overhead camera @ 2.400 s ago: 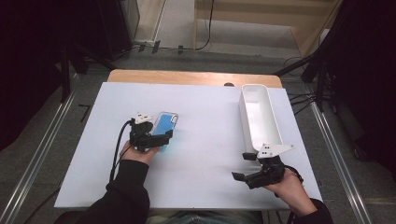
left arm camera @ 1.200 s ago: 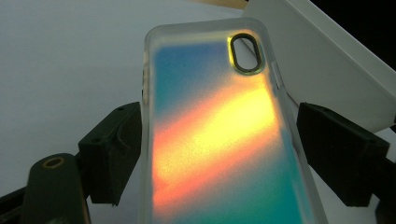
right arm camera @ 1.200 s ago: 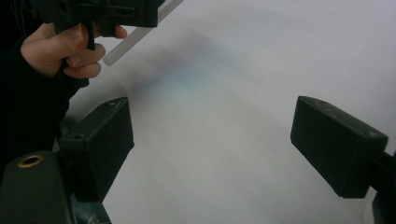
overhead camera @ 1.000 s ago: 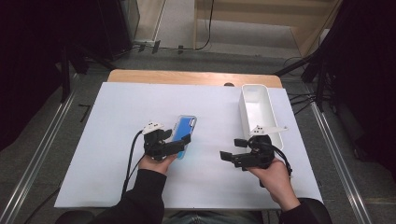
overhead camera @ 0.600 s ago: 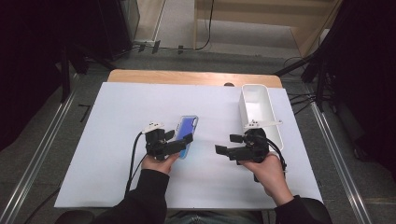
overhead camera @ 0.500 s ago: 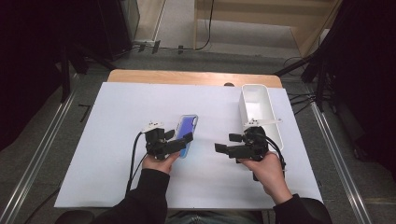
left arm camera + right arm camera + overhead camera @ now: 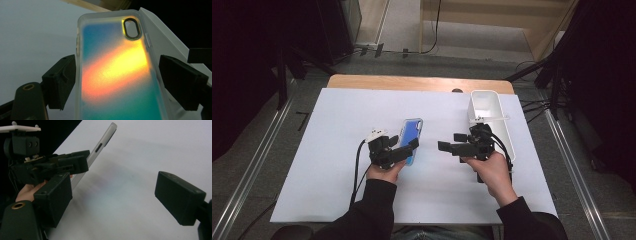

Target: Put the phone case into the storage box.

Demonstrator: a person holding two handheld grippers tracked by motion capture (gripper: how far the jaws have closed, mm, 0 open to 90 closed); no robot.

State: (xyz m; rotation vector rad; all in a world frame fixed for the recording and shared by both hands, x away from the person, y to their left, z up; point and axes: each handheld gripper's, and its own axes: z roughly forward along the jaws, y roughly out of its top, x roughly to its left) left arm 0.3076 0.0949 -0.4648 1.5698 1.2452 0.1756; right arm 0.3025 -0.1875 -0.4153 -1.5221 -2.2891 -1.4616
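The left gripper (image 7: 404,150) pinches the phone case (image 7: 410,136) by its long edges, one pad on each side, and holds it tilted above the white table (image 7: 337,115); most of the case reaches forward beyond the fingertips. To the right, the right gripper (image 7: 446,146) has its jaws spread with nothing between them, and they point toward the case from near. Behind that hand stands the white bin (image 7: 486,102).

I judge that the step is a handover between the hands. The next move needs the right jaws to come around a free edge of the case.

Compared with one second ago, the right gripper is closer to the case, and the case stays clamped in place.
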